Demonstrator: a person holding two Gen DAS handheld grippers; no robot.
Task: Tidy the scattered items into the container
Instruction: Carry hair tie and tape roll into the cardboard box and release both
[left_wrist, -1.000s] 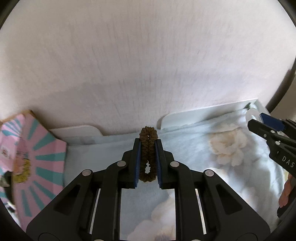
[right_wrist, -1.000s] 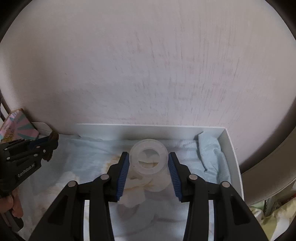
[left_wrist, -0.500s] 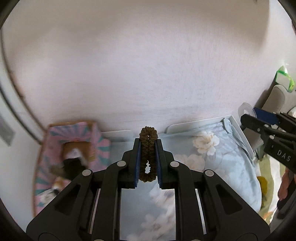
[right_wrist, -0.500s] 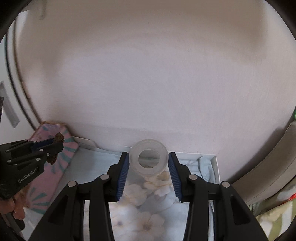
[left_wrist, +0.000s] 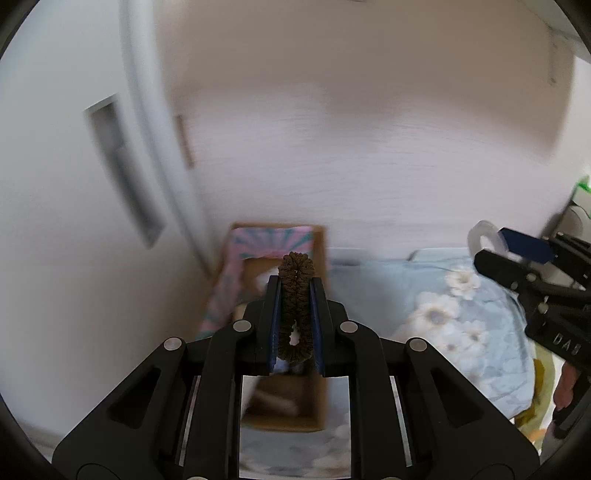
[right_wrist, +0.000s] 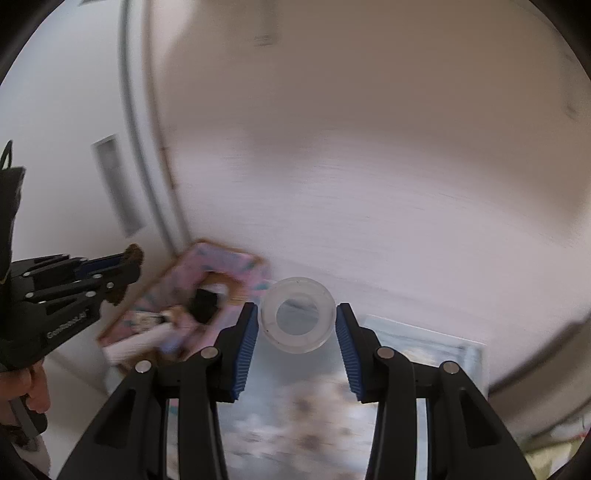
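With the left gripper (left_wrist: 294, 317) clamped on the brown hair tie (left_wrist: 295, 314) over the box (left_wrist: 284, 417) at frame centre and the right gripper (right_wrist: 295, 328) pinching a clear tape roll (right_wrist: 297, 314), either could have slipped and missed.

This is a home, most likely a bedroom. A light blue bedcover printed with white flowers (left_wrist: 443, 317) spreads over a bed against a pale wood-grain wall panel (left_wrist: 369, 147). A white door with a recessed handle (left_wrist: 122, 170) stands at the left, and a pink patterned cardboard box (left_wrist: 236, 273) sits beside the bedding.
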